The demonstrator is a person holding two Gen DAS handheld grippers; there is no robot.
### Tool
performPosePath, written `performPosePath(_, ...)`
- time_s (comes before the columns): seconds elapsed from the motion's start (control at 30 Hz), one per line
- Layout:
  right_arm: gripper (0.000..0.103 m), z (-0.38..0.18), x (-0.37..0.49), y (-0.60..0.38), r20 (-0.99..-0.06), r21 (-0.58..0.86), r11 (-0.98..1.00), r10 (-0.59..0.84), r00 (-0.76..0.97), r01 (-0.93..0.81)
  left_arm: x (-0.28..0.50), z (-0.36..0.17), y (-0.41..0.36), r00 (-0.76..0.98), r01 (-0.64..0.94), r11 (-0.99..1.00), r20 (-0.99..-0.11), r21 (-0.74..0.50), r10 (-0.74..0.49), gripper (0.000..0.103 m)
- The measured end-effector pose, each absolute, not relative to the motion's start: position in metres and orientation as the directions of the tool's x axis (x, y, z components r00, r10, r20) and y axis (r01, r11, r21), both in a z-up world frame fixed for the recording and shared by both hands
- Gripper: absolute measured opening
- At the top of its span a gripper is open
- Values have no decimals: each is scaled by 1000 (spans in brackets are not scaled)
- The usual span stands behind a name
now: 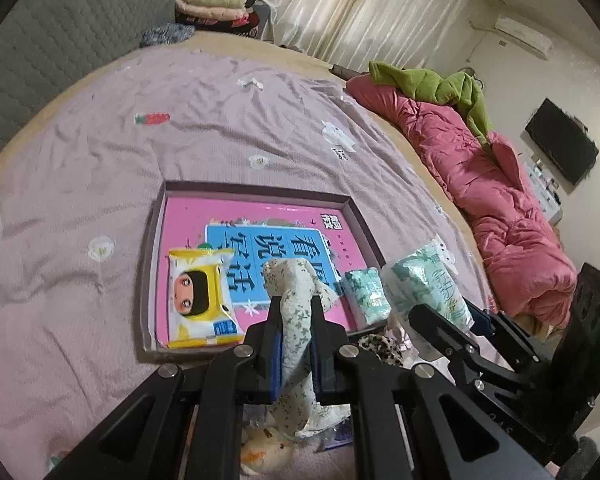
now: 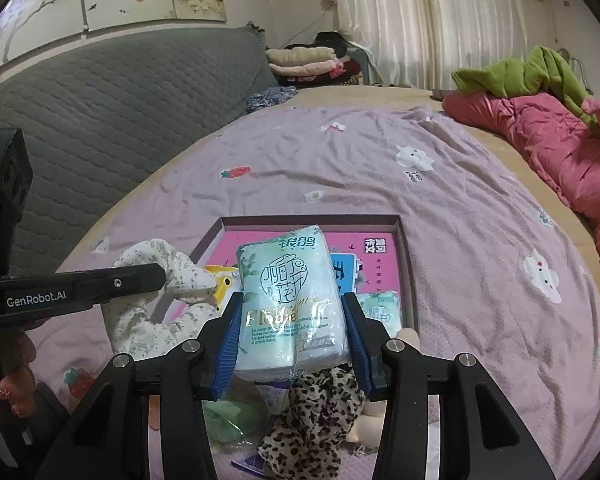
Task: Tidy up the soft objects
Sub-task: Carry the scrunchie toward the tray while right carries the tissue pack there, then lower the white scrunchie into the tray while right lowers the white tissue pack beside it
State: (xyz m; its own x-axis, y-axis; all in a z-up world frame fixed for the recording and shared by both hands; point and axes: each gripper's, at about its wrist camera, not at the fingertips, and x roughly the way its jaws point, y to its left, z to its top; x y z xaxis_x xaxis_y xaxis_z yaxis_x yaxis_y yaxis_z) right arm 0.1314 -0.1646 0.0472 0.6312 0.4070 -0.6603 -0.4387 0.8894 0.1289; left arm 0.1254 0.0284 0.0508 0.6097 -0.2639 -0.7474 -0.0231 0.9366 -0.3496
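The left gripper point(image 1: 296, 312) pinches a bunched floral cloth point(image 1: 296, 320) tight between its jaws, lifted above the near edge of the shallow tray point(image 1: 256, 194) on the lilac bedsheet point(image 1: 100, 184). The right gripper point(image 2: 292, 320) clamps a pale green tissue pack point(image 2: 288, 304) by its sides, held upright over the tray's near right corner, with a leopard-print fabric point(image 2: 320, 412) at 6 o'clock below it. Inside the tray a yellow wipes packet point(image 1: 200, 300) lies at 7 o'clock and a smaller green tissue pack point(image 1: 366, 294) at 4 o'clock.
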Motion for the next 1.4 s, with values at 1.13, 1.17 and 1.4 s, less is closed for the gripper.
performPosePath(1.13, 49, 33, 163, -168, -663, 127, 911, 371, 649, -391, 187, 19, 38, 611, -74, 894, -729, -441, -309, 11)
performPosePath(1.17, 49, 31, 164, -169, -665, 131, 911, 373, 647, -391, 190, 15, 38, 607, -75, 890, -728, -450, -317, 11)
performPosePath(1.4, 49, 21, 173, -166, -678, 118, 916, 356, 643, -384, 203, -18, 26, 558, -81, 906, -773, -415, -304, 11)
